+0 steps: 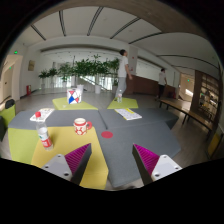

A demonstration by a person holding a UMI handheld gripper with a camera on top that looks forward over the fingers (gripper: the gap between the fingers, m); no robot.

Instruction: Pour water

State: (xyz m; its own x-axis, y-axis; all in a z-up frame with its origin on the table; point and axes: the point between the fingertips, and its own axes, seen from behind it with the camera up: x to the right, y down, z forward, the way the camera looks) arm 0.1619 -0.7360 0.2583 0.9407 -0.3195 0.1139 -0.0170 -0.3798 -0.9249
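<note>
Red-patterned mug (pixel 81 125) stands upright beyond the wide-open, empty fingers (pixel 112 160), near an upright bottle (pixel 44 137).

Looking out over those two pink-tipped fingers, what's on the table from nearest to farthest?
Gripper, fingers open and holding nothing → small bottle → white cup with red pattern → red disc → red-and-white container at the far side → plants beyond the table → a person.

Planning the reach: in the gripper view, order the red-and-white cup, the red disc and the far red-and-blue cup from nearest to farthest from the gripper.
From the open gripper:
1. Red-and-white cup, just ahead of the left finger.
2. Red disc, ahead between the fingers; too close to the cup to rank firmly.
3. Red-and-blue cup, far beyond.
</note>
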